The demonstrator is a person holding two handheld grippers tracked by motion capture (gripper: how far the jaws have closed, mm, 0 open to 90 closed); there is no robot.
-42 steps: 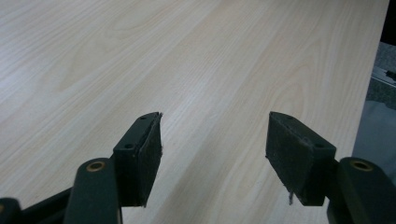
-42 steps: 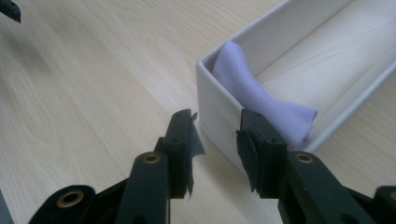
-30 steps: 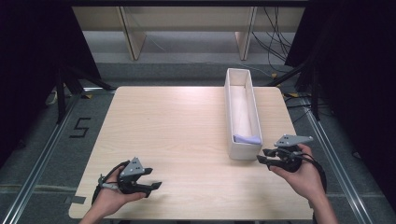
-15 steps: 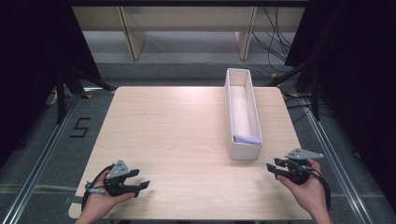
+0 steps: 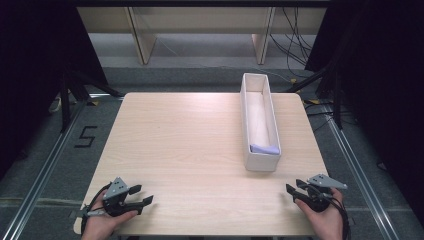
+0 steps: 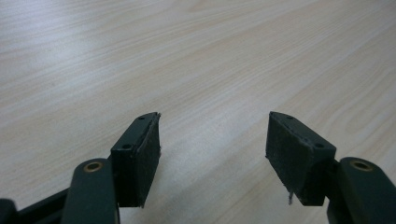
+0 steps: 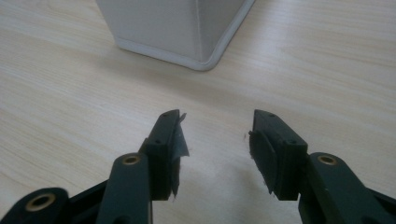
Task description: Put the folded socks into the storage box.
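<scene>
A long white box (image 5: 260,161) stands on the right side of the wooden table (image 5: 190,145), with a pale lilac thing (image 5: 265,148) lying at its near end. My right gripper (image 5: 293,190) rests low at the table's front right corner, short of the box. Its jaws have just been opening and stand open with nothing between them (image 7: 215,135). The box's near corner (image 7: 187,28) rises just ahead of them. My left gripper (image 5: 143,202) sits at the front left corner, open over bare wood (image 6: 212,140).
Wooden shelf legs (image 5: 142,42) and cables (image 5: 292,45) stand on the floor behind the table. A "5" mark (image 5: 86,136) lies on the floor to the left. Metal rails (image 5: 350,155) run along both sides.
Both hands have drawn back toward the table's near edge and sunk lower. The right gripper has moved away from the box's near end, and its jaws stand wider.
</scene>
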